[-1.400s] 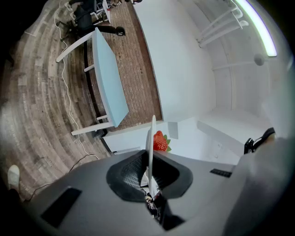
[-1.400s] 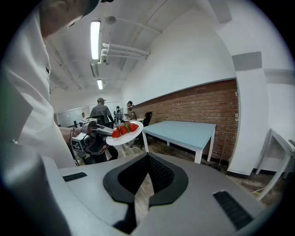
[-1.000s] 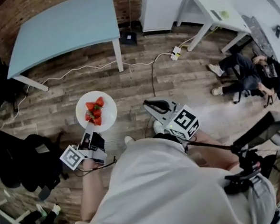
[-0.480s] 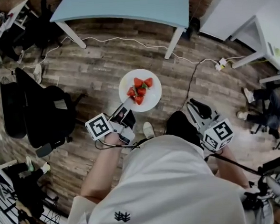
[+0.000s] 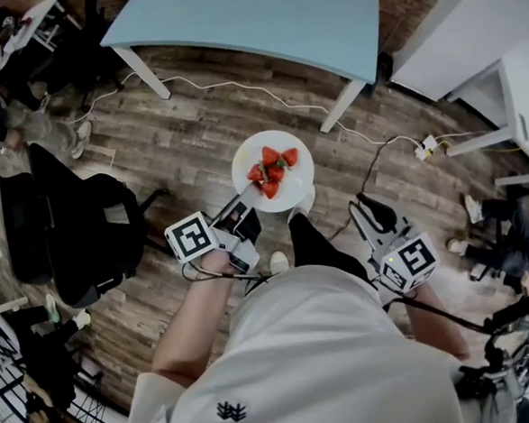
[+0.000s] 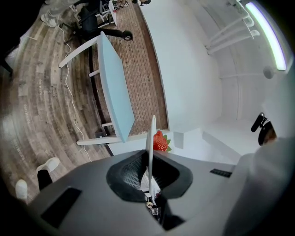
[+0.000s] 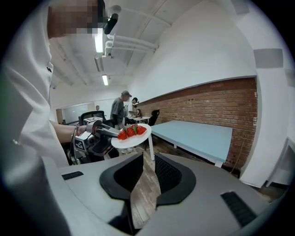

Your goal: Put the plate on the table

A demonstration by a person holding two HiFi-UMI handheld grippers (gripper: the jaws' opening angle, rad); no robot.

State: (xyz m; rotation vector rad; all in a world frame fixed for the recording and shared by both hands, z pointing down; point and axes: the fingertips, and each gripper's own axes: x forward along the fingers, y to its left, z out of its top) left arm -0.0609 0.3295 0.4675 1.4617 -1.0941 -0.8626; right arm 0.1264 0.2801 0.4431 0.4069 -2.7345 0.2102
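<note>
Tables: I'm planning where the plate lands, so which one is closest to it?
The light blue table, straight ahead of the plate. The white table stands farther off, to the right.

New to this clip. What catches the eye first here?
A white plate of red strawberries, held above the wooden floor, its rim pinched in the left gripper. Ahead stands the light blue table; the right gripper hangs empty at the person's right, jaws apart.
</note>
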